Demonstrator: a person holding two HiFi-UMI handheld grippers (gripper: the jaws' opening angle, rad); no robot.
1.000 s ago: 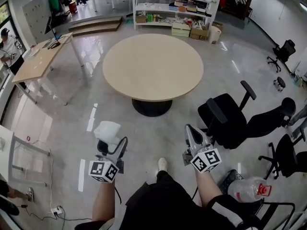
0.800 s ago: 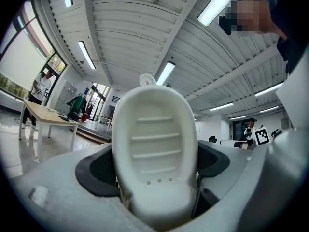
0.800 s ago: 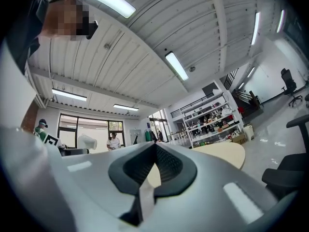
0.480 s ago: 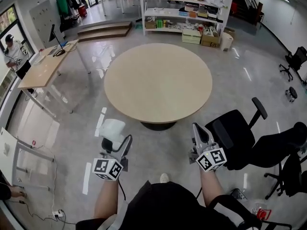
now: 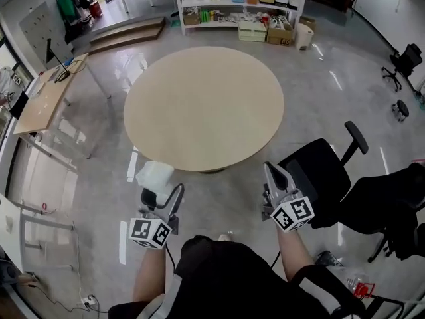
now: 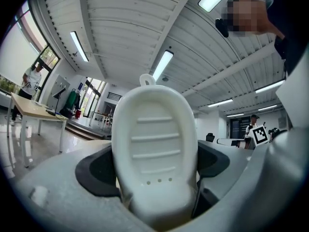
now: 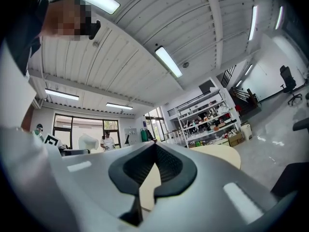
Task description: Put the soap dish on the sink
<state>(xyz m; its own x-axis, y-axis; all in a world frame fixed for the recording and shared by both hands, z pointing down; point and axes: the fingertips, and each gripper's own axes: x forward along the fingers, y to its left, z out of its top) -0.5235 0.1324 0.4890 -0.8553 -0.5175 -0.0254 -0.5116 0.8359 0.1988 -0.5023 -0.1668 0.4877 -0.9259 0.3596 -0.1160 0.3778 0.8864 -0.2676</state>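
Just ahead, round table (image 5: 203, 108); left hand-held gripper (image 5: 161, 197) pinches soap dish (image 5: 154, 176), right hand-held gripper (image 5: 271, 173) pressed together beside office chair (image 5: 320, 179).

The white ribbed plastic soap dish (image 6: 153, 144) is plain white, with a row of three small dark dots. The left tool (image 5: 161, 197) and right tool (image 7: 152, 164) are pale grey with black pads. Their cubes bear black-and-white square markers. The glossy floor (image 5: 99, 178) is grey.

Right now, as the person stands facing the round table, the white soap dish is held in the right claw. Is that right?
No. The soap dish is held in the left claw, as the left gripper view shows; the right claw is shut on nothing. The round table does lie straight ahead.
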